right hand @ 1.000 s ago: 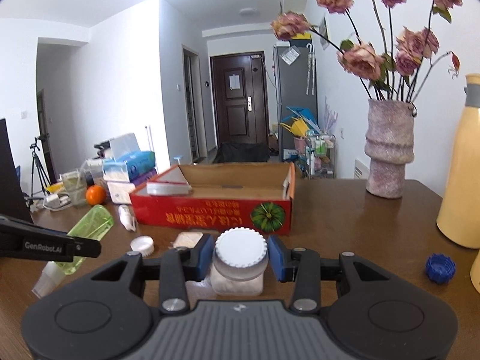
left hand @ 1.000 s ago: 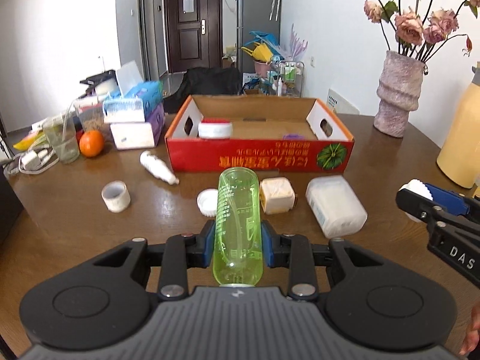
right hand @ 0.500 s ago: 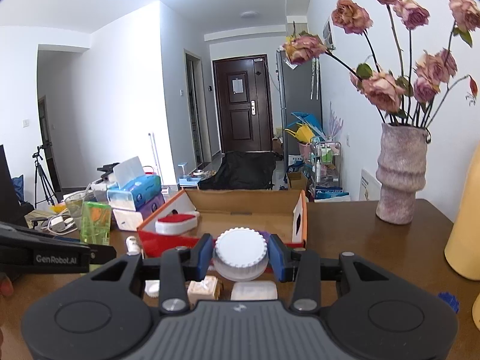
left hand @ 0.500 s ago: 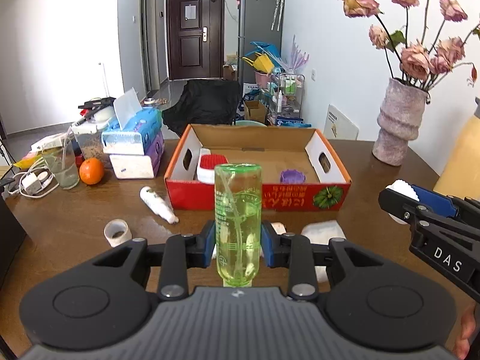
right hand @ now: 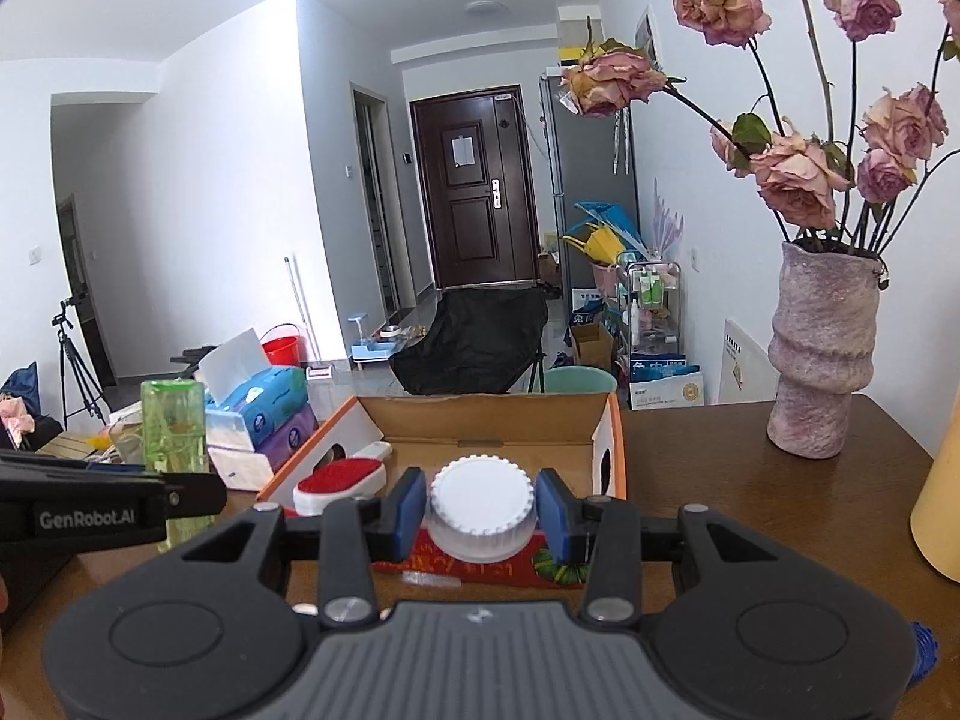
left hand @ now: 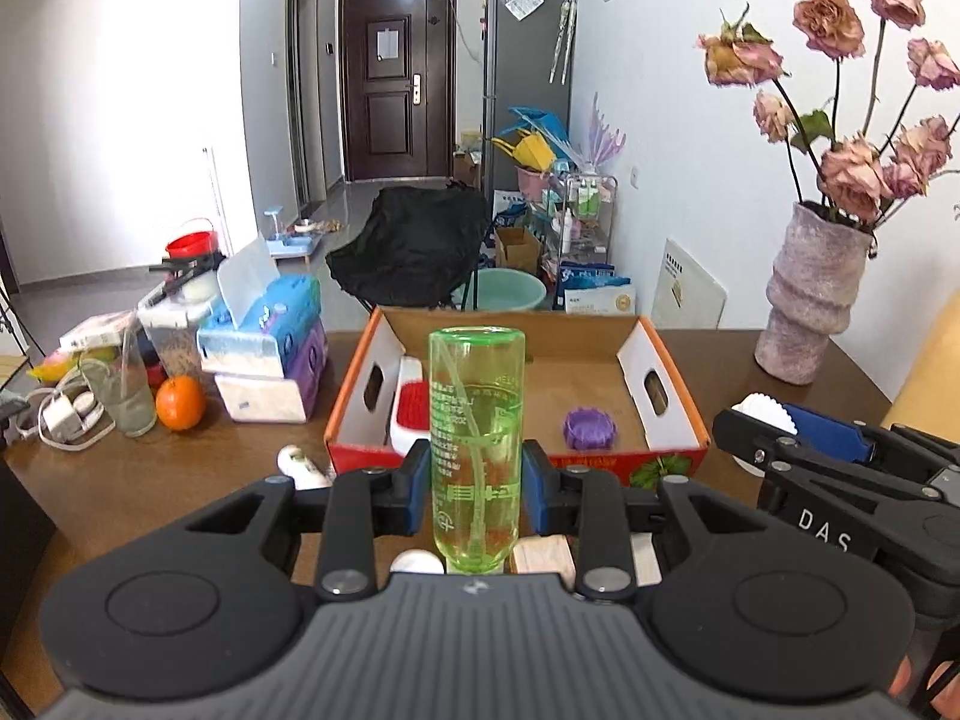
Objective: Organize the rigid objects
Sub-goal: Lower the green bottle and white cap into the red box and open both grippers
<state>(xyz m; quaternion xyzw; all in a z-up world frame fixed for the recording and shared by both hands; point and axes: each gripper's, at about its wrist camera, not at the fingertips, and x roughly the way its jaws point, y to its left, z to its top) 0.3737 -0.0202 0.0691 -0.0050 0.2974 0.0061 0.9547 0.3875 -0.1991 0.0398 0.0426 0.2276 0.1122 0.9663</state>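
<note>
My left gripper (left hand: 477,495) is shut on a clear green plastic bottle (left hand: 477,420), held upright above the table in front of the red cardboard box (left hand: 672,414); the bottle also shows at the left of the right wrist view (right hand: 174,426). My right gripper (right hand: 481,513) is shut on a white ribbed-cap jar (right hand: 481,507), lifted just before the box (right hand: 609,438); it appears at the right of the left wrist view (left hand: 765,414). Inside the box lie a red-and-white brush (left hand: 411,414) and a purple lid (left hand: 590,427).
On the table below lie a white tube (left hand: 300,463), a white cap (left hand: 417,561) and a beige block (left hand: 543,552). Tissue boxes (left hand: 264,354), an orange (left hand: 179,402) and a glass (left hand: 123,396) stand left. A flower vase (left hand: 807,306) and a yellow jug (right hand: 939,510) stand right.
Both grippers have risen from the table with their loads. The green bottle has tipped from lying forward to upright. The box interior has come into view.
</note>
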